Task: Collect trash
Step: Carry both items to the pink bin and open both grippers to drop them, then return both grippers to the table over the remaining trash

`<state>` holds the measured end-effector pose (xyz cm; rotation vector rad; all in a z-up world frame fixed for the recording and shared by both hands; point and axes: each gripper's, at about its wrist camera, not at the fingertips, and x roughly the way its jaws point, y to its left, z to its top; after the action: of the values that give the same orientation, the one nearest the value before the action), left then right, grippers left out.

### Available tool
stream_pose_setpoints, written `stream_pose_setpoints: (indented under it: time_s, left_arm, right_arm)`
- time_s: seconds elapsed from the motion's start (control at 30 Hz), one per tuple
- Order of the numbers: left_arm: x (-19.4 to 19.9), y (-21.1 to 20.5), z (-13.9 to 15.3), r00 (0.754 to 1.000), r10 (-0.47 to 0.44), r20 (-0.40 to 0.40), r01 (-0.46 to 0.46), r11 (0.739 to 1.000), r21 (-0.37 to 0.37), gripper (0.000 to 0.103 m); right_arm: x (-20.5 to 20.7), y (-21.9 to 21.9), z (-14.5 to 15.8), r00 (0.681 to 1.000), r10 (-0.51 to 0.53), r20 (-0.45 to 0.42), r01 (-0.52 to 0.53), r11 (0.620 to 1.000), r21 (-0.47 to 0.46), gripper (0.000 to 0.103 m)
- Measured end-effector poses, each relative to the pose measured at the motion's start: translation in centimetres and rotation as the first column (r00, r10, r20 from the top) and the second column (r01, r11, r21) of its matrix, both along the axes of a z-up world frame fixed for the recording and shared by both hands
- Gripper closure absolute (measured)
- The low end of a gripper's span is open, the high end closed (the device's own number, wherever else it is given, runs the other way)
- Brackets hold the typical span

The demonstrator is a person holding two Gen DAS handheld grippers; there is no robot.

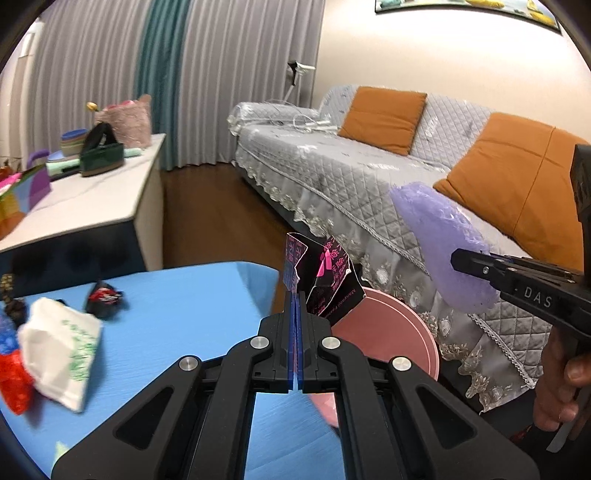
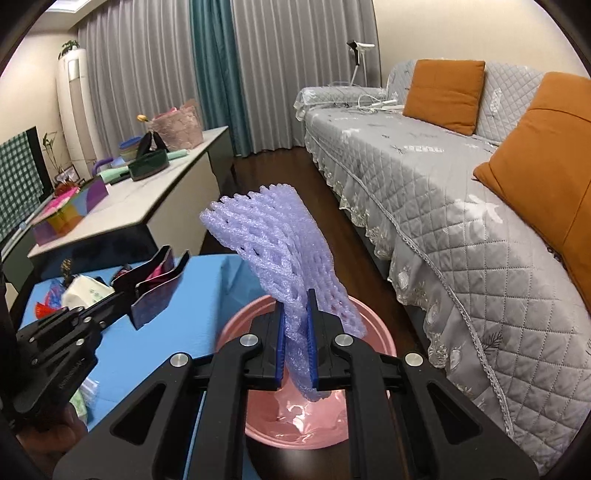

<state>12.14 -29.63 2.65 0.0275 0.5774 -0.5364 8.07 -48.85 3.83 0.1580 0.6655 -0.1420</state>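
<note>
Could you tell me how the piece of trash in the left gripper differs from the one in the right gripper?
The wrapper is dark, flat, printed foil; the foam net is pale purple, thick, full of holes. The left gripper is shut tight on the wrapper; the right gripper stays wider around the net. Both are held near the pink bin.

Room: cream wall at upper right of frame; grey curtains with a teal panel across the back. Dark wood floor mid-frame. Sofa under a quilted grey cover along the right, two orange cushions. White sideboard at left, cluttered. Tall white air conditioner in the upper left corner. Floor lamp behind the sofa.
</note>
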Motion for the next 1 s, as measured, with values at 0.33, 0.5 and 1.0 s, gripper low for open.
stream_pose_setpoints:
  time_s: [0.33,0.5,1.0]
  left_arm:
    - [1.8,-3.7,-2.8,0.998,-0.036,-0.045,0.038,0.999,0.034,0.103]
    - [2.7,-4.4,-3.1,0.996,-0.045,-0.077,0.048,0.998,0.043,0.102]
    - [1.2,0.4,-2.1,0.996,0.02,-0.088,-0.017,0.999,0.043,0.072]
  right_arm:
    - [1.5,-2.2,-1.7,0.999,-0.026,-0.025,0.027,0.999,0.04,0.093]
    - [2.1,-2.4,-2.1,0.998,-0.043,-0.043,0.044,0.999,0.032,0.089]
    - [1.7,-2.1,-1.2,0.997,-0.075,-0.017,0.075,0.997,0.025,0.057]
